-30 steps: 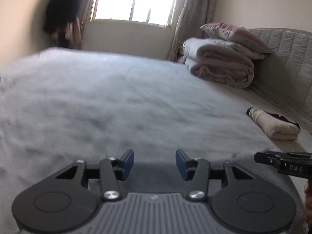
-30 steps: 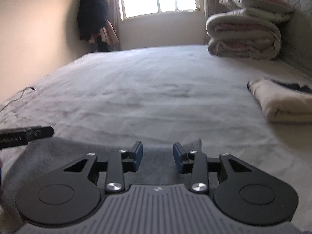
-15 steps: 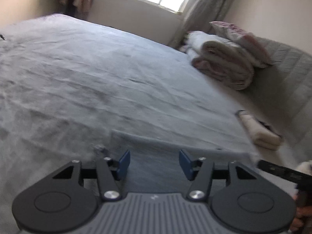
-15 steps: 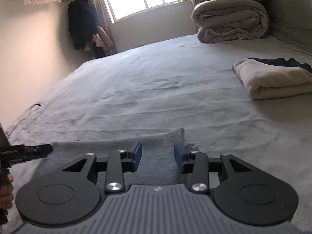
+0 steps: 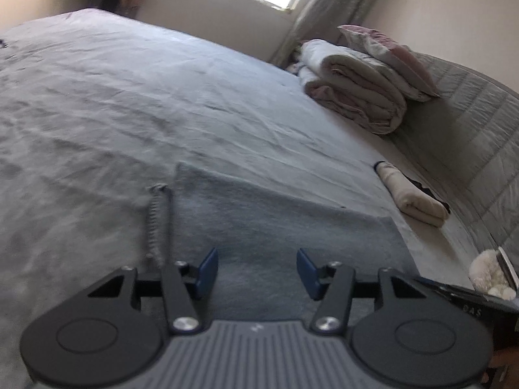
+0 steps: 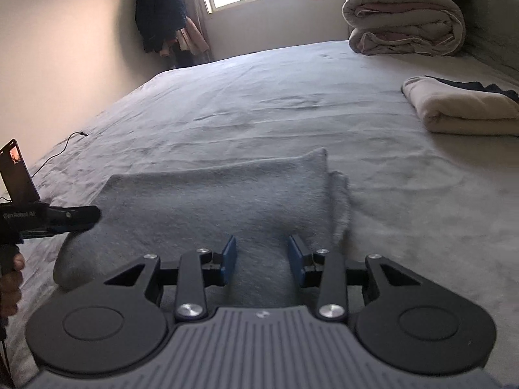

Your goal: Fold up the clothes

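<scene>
A grey knitted garment (image 5: 275, 227) lies folded flat on the grey bed sheet (image 5: 129, 97), with a ribbed strip (image 5: 157, 214) sticking out at its left side. My left gripper (image 5: 256, 270) hovers open above its near part, nothing between the blue pads. In the right wrist view the same garment (image 6: 211, 201) spreads ahead, and my right gripper (image 6: 262, 259) stands open over its near edge. The left gripper's tip (image 6: 65, 218) shows at the garment's left end, held by a hand.
A folded cream garment (image 6: 464, 110) with a dark piece behind it lies at the right. A rolled duvet (image 6: 405, 22) and pillow sit by the padded headboard (image 5: 470, 129). A cable (image 6: 61, 152) trails at the bed's left edge. Dark clothes (image 6: 159, 9) hang in the corner.
Both grippers have risen and drawn back, tilting down, so the whole folded grey garment now shows in front of them. Both stay open and empty.
</scene>
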Available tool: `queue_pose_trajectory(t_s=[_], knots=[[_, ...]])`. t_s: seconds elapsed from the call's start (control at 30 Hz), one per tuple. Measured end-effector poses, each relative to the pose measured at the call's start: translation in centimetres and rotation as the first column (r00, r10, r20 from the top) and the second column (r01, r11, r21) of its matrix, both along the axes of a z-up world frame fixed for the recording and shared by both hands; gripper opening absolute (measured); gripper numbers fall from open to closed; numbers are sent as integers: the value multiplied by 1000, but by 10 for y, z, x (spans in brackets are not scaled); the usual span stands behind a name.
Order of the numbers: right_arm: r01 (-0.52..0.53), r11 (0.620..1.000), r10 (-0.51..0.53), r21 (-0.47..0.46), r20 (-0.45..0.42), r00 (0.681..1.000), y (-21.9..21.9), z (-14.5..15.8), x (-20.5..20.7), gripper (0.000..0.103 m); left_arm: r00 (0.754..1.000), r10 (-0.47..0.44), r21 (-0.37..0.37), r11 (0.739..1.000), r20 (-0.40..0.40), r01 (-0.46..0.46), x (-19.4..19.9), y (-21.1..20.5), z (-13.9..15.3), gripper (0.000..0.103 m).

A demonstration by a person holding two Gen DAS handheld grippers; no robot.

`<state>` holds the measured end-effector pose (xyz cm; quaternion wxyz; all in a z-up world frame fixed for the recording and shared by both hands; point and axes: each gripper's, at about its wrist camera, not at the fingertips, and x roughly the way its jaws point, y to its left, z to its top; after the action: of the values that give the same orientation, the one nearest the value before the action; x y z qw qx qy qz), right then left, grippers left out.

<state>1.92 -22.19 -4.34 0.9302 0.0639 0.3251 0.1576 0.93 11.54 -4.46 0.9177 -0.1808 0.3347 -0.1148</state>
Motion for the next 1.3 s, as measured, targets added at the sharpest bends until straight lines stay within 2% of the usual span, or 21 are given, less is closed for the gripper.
queue_pose_trajectory(t_s=[0.27,0.5,0.7,0.8,0.9,1.0,1.13,1.3], knots=[[34,992,-36,-123,-12,999,2,10,-6,41,995,64,-22,998,-75,-66,-4,31,11,57],[25,1000,-25,-5,-68,997,14,18,3,42,976,129,-115,982,-175,-150,7,64,7,60],[-8,1000,10,26,-80,997,37,25,10,42,962,105,-191,969,-252,-156,15,71,-3,61],[-14,999,18,49,-86,996,44,27,14,42,952,73,-259,954,-297,-154,20,70,-13,60],[-3,997,10,75,-98,995,48,28,21,41,943,64,-291,943,-325,-164,26,66,-23,58],[7,995,5,101,-113,994,51,29,27,33,942,70,-306,935,-329,-177,28,62,-28,54],[0,992,17,128,-130,991,58,28,31,30,944,75,-313,932,-323,-181,29,59,-31,54],[-10,989,32,146,-147,989,68,28,36,29,951,71,-292,942,-302,-163,28,55,-30,54]])
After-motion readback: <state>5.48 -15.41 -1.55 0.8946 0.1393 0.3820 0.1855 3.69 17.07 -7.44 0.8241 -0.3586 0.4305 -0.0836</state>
